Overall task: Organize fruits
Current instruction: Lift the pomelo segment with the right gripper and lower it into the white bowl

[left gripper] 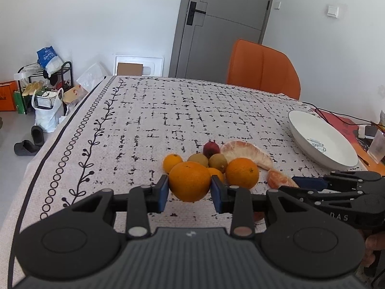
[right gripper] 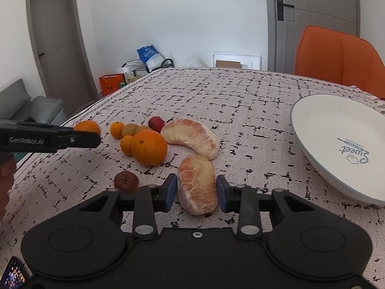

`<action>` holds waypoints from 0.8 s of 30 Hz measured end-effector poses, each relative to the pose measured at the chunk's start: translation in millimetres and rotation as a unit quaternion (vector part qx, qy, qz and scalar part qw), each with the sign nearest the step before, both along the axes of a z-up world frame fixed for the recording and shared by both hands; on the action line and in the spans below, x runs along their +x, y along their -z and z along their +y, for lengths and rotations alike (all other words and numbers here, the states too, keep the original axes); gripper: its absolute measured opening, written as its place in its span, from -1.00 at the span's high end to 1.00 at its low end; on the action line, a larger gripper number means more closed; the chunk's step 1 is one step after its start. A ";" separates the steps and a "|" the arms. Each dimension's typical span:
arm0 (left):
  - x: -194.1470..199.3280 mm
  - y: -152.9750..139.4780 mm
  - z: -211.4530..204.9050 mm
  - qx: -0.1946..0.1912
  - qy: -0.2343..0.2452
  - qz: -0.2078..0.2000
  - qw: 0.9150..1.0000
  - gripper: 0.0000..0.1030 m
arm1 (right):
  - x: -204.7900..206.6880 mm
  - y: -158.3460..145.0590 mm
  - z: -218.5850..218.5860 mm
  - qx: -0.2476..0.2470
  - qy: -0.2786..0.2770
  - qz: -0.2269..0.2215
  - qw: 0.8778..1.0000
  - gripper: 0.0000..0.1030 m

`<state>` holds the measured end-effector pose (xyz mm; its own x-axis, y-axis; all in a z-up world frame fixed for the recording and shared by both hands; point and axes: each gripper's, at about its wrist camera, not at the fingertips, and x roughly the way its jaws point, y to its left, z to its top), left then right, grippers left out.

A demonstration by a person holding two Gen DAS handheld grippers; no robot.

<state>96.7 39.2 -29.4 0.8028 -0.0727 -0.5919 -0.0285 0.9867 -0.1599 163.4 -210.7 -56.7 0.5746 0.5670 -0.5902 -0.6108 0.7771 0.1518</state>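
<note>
My left gripper (left gripper: 190, 189) is shut on a large orange (left gripper: 189, 181) just above the patterned tablecloth (left gripper: 144, 120). Behind it lie a second large orange (left gripper: 242, 173), two kiwis (left gripper: 217, 162), small tangerines (left gripper: 172, 162), a dark red fruit (left gripper: 211, 148) and a big peeled pomelo wedge (left gripper: 245, 154). My right gripper (right gripper: 196, 191) is shut on a smaller peeled pomelo piece (right gripper: 197, 184). A brown wrinkled fruit (right gripper: 126, 181) lies at its left. The white plate (right gripper: 336, 130) stands at the right, nothing on it.
An orange chair (left gripper: 263, 68) stands at the table's far side. Cables, a red mat and a plastic cup (left gripper: 377, 144) lie past the plate. The floor at the left holds a shoe rack, bags and slippers (left gripper: 28, 142). A phone (right gripper: 13, 273) shows at bottom left.
</note>
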 end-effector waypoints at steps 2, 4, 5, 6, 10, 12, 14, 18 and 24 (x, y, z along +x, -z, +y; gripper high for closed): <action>1.4 -1.9 -4.0 0.002 0.005 -0.003 1.000 0.31 | -1.9 -1.7 -2.6 0.002 -0.001 -0.003 1.000 0.36; 2.7 -4.8 -8.4 0.004 0.010 -0.006 1.000 0.31 | -3.1 -4.9 -5.3 0.006 0.004 -0.006 1.000 0.37; 3.0 -6.4 -10.4 0.005 0.013 -0.009 1.000 0.31 | -3.6 -7.0 -8.0 0.008 0.007 -0.008 1.000 0.37; 3.6 -8.3 -13.1 0.006 0.016 -0.011 1.000 0.31 | -4.4 -9.0 -10.2 0.011 0.011 -0.011 1.000 0.37; 6.0 -18.1 -25.4 0.013 0.028 -0.022 0.999 0.31 | -8.7 -20.2 -26.2 0.022 0.026 -0.025 0.999 0.37; 6.2 -23.0 -31.3 0.017 0.034 -0.027 0.999 0.31 | -9.2 -25.2 -34.2 0.029 0.033 -0.030 0.999 0.37; 7.1 -27.0 -37.4 0.020 0.040 -0.032 0.999 0.31 | -9.9 -28.9 -42.6 0.035 0.042 -0.035 0.998 0.37; 11.5 -32.2 -49.6 0.023 0.053 -0.037 0.998 0.31 | -9.4 -34.5 -57.0 0.043 0.059 -0.043 0.996 0.37; 22.1 -34.9 -68.3 0.029 0.077 -0.040 0.996 0.31 | -8.1 -36.8 -74.7 0.050 0.084 -0.049 0.994 0.37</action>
<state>118.8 -29.0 5.5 0.8290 -0.1668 -0.5338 0.1350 0.9859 -0.0984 155.3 -285.4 -19.9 0.7186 0.5111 -0.4716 -0.4891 0.8535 0.1798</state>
